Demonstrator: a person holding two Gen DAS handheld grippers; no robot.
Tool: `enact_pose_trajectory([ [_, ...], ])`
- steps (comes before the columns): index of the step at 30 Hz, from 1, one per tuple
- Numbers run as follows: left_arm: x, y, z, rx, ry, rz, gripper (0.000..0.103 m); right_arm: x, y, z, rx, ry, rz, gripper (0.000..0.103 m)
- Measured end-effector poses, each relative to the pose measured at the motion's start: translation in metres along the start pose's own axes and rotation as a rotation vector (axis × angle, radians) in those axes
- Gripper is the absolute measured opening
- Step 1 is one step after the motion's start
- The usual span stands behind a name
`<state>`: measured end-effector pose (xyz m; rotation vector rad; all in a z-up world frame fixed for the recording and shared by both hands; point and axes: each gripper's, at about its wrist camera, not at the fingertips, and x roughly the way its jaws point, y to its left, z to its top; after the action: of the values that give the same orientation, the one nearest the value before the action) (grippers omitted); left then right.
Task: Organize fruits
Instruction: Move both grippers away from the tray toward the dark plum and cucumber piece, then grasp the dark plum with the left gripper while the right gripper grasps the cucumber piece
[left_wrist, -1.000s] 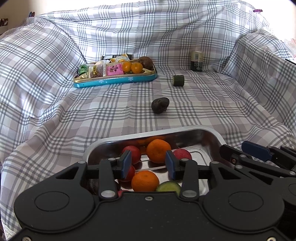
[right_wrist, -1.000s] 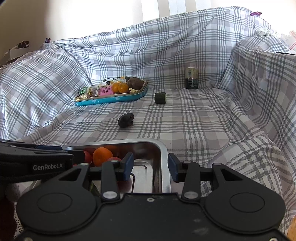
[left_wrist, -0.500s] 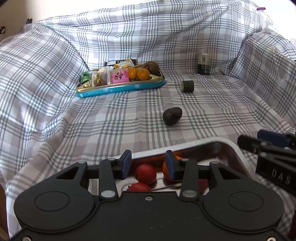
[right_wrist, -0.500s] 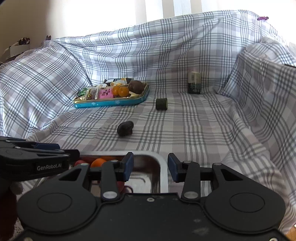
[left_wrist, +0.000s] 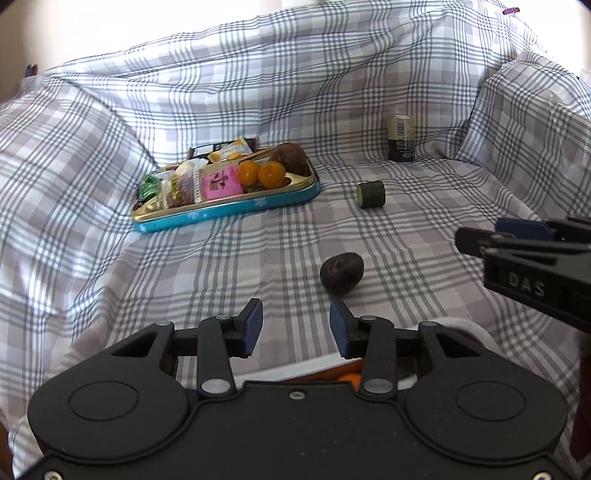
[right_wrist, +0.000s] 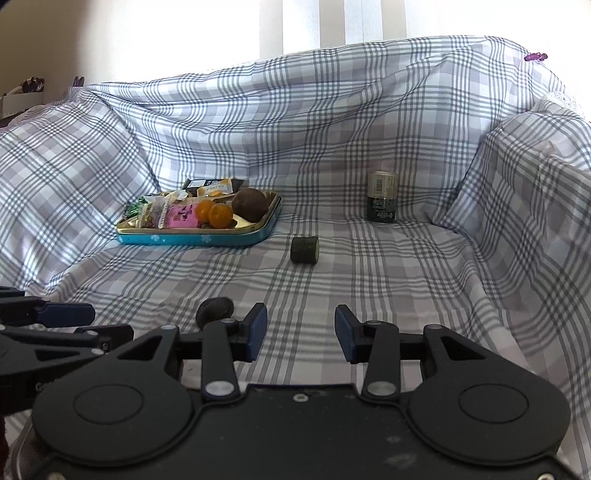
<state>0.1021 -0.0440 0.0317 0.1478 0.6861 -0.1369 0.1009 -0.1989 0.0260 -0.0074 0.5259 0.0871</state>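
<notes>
**Both hand-held grippers empty above the plaid cover, loose fruit ahead**

The left hand-held gripper (left_wrist: 295, 328) stands with its blue pads apart and nothing between them. Just beyond its right pad, at about 1 o'clock, a dark round fruit (left_wrist: 341, 273) lies alone on the plaid sheet (left_wrist: 110, 184). Farther along the same line, at about 1 o'clock again, a short green cucumber piece (left_wrist: 371, 194) lies on its side with its cut face turned to the left. At 11 o'clock, well apart from the gripper, sits a teal tin tray (left_wrist: 221, 214) holding wrapped snacks, a pink packet (left_wrist: 220, 182), two mandarins (left_wrist: 262, 173) and a brown round fruit (left_wrist: 288, 158) at its right end. A dark can (left_wrist: 400, 137) stands upright at the back, at about 1 o'clock. Behind the left gripper's body, at 6 o'clock, the rim of a metal tray (left_wrist: 465, 326) shows, with a sliver of orange fruit (left_wrist: 349, 377) inside.

The right hand-held gripper (right_wrist: 298, 334) is likewise parted and holds nothing. In its view the dark round fruit (right_wrist: 214, 309) lies just to the left of its left finger, at 10 o'clock, partly hidden behind the linkage; the cucumber piece (right_wrist: 304, 250) lies straight ahead at 12 o'clock, apart from the pads. The left gripper's fingers enter at 9 o'clock.
</notes>
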Motion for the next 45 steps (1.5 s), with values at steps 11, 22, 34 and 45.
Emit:
enact_pose_trajectory([
  [11,0.033,-0.019,0.013,0.077,0.025,-0.02,0.048,0.047,-0.011,0.011,0.085,-0.013,-0.004,0.043],
  [22,0.064,-0.035,0.018,0.147,0.052,-0.022,0.049,0.058,-0.007,0.003,0.042,0.001,-0.043,0.044],
  [34,0.08,0.028,0.039,-0.024,0.034,0.031,0.054,0.064,-0.007,0.004,0.041,0.032,-0.028,0.043],
  [45,0.068,0.042,0.03,-0.019,0.013,-0.046,0.054,0.072,-0.008,0.004,0.062,0.072,-0.047,0.043],
])
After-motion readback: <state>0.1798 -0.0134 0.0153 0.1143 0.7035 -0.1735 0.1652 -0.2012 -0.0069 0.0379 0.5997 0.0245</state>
